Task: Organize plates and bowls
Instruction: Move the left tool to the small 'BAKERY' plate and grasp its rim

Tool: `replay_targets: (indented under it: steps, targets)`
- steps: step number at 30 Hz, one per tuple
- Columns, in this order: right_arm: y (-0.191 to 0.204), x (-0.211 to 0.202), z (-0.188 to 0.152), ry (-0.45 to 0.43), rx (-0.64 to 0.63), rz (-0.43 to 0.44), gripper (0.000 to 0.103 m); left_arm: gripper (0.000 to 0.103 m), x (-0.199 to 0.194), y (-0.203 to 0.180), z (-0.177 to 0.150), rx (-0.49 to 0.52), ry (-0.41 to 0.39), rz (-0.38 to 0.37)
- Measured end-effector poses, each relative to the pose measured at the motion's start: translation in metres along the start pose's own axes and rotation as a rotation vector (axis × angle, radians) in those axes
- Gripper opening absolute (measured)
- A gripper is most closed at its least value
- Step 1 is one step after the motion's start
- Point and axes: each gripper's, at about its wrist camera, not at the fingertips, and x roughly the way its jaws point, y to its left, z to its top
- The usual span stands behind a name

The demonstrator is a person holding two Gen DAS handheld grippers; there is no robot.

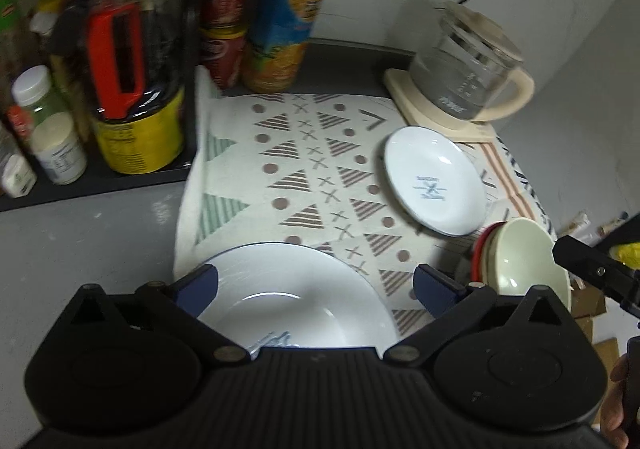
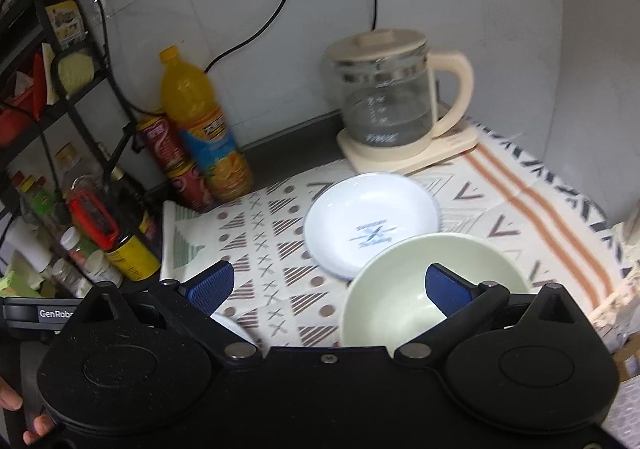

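Note:
A large white plate (image 1: 288, 289) lies on the patterned cloth (image 1: 312, 169) right below my left gripper (image 1: 316, 285), which is open and empty above it. A smaller white plate (image 1: 434, 181) with a blue mark lies further right; it also shows in the right wrist view (image 2: 372, 221). A pale green bowl (image 2: 392, 297) sits just in front of my right gripper (image 2: 328, 285), which is open; its right finger (image 2: 444, 289) is over the bowl's inside. The bowl shows in the left wrist view (image 1: 524, 261) with red-rimmed bowls stacked under it.
A glass kettle (image 2: 388, 101) on a cream base stands at the back right. An orange juice bottle (image 2: 200, 121) and red cans (image 2: 176, 165) stand at the back. A black rack (image 1: 100, 177) with jars and bottles is on the left.

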Motion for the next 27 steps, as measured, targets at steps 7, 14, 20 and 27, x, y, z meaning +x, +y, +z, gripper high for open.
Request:
replay_targets:
  steps: [7, 14, 20, 27]
  targets:
    - [-0.010, -0.001, 0.007, -0.006, 0.016, -0.020, 0.103, 0.103, 0.006, -0.020, 0.001, 0.033, -0.018, -0.059]
    - [-0.023, 0.002, 0.019, 0.016, 0.043, -0.015, 0.103, 0.103, 0.010, -0.039, 0.009, 0.054, -0.020, -0.051]
    - [-0.051, 0.008, 0.031, 0.024, 0.084, 0.006, 0.103, 0.103, 0.023, -0.052, 0.017, 0.048, 0.025, -0.027]
    - [-0.086, 0.027, 0.055, 0.056, 0.070, 0.043, 0.103, 0.103, 0.039, -0.077, 0.027, 0.015, 0.007, -0.006]
